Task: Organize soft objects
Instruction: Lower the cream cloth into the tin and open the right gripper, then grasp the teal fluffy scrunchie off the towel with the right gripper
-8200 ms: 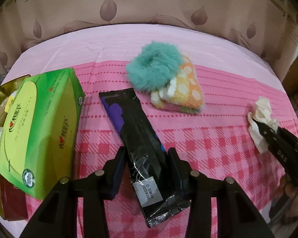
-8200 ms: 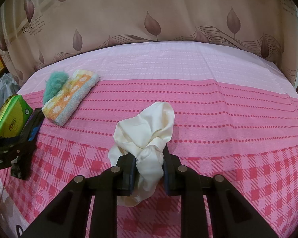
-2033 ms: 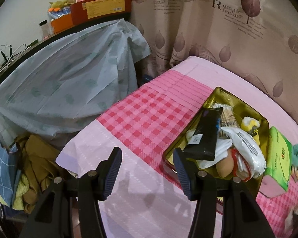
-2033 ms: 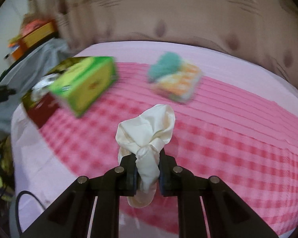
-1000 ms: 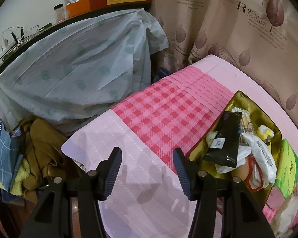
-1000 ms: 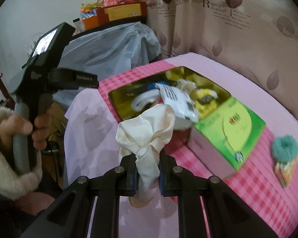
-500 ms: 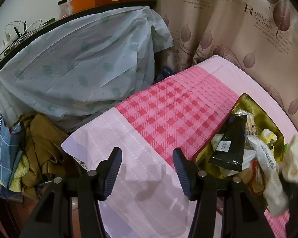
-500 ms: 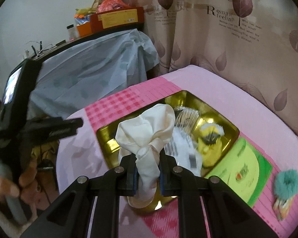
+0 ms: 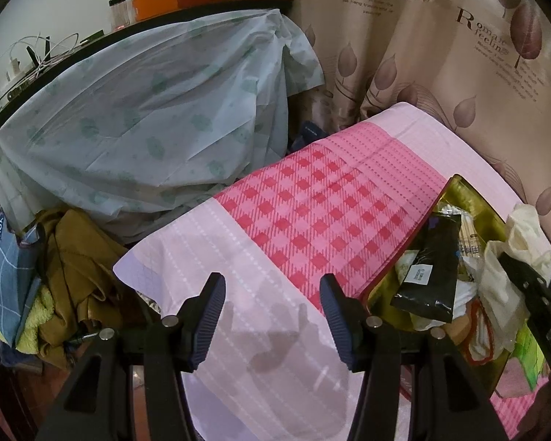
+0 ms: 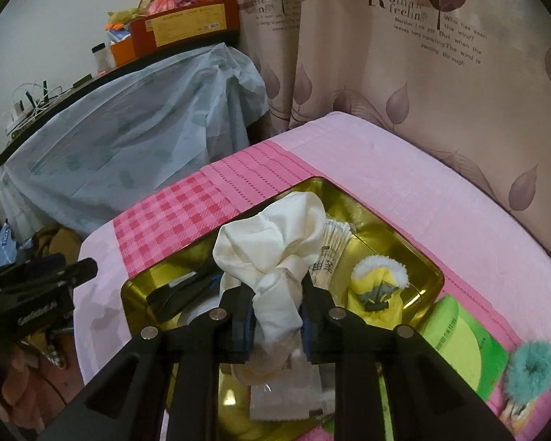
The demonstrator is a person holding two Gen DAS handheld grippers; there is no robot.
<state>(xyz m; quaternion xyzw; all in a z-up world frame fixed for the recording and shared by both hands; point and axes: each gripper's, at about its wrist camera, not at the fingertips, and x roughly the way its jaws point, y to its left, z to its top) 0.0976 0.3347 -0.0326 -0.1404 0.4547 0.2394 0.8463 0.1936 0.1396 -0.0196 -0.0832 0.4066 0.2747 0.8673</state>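
A beige leaf-print curtain (image 10: 440, 84) hangs behind. A pale blue plastic sheet (image 9: 147, 121) drapes furniture. Clothes (image 9: 73, 268) are heaped beside it.

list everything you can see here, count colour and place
cream cloth: 1, between the right gripper's opening jaws, over the tin
gold tin: 1, on the pink bedspread
black packet: 1, in the tin
yellow plush: 1, in the tin
green tissue box: 1, beside the tin
teal pompom: 1, past the box
blue cover: 1, draped left of the bed
left gripper: 1, black, open, empty
right gripper: 1, black
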